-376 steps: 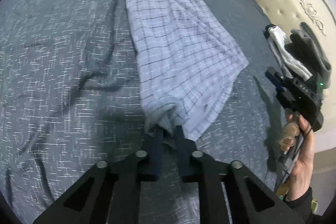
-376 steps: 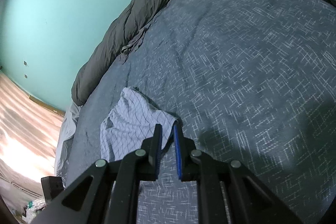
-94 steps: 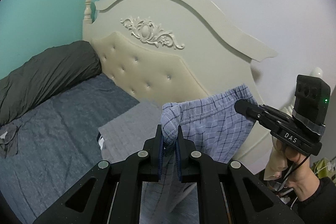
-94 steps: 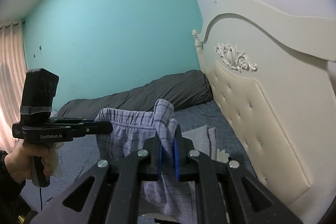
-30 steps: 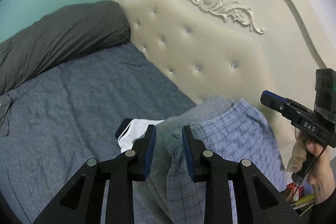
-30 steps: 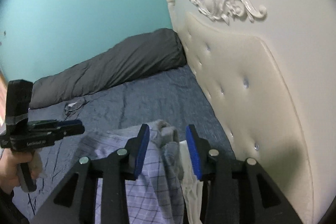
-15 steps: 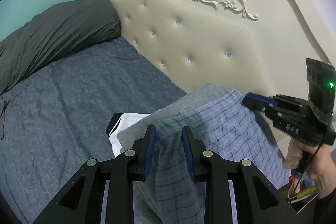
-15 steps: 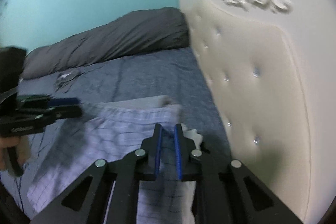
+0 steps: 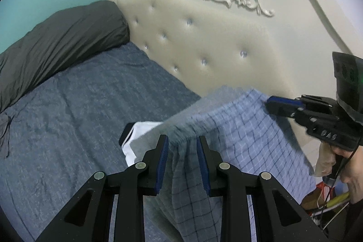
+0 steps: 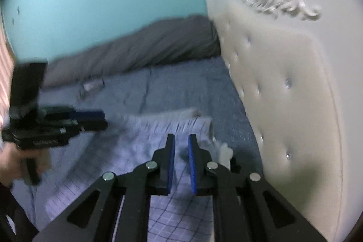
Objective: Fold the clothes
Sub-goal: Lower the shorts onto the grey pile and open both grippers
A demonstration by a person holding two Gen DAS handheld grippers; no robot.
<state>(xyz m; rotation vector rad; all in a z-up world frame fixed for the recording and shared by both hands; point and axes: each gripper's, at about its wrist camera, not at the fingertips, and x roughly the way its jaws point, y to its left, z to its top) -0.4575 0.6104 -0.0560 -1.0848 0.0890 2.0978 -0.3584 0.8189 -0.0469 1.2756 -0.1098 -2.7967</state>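
The light blue checked shorts [image 9: 247,146] lie on a pile of folded clothes near the headboard, with a grey garment [image 9: 217,96] and a white one [image 9: 140,135] under them. My left gripper [image 9: 181,140] is open and empty, its jaws on either side of the shorts' waistband edge. My right gripper [image 10: 181,138] hovers just above the shorts [image 10: 136,146] with its jaws a small gap apart and nothing between them. Each gripper shows in the other's view, the right one [image 9: 279,103] and the left one [image 10: 95,119].
The cream tufted headboard [image 9: 204,33] rises just behind the pile. A dark grey duvet [image 9: 56,37] lies rolled along the teal wall. The blue-grey bed sheet [image 9: 79,110] spreads to the left. Clutter [image 9: 329,199] sits off the bed's right edge.
Over the last second both grippers have let go of the shorts, which now lie flat on the pile. The right gripper narrowed and shifted over the cloth; its view is blurred by motion.
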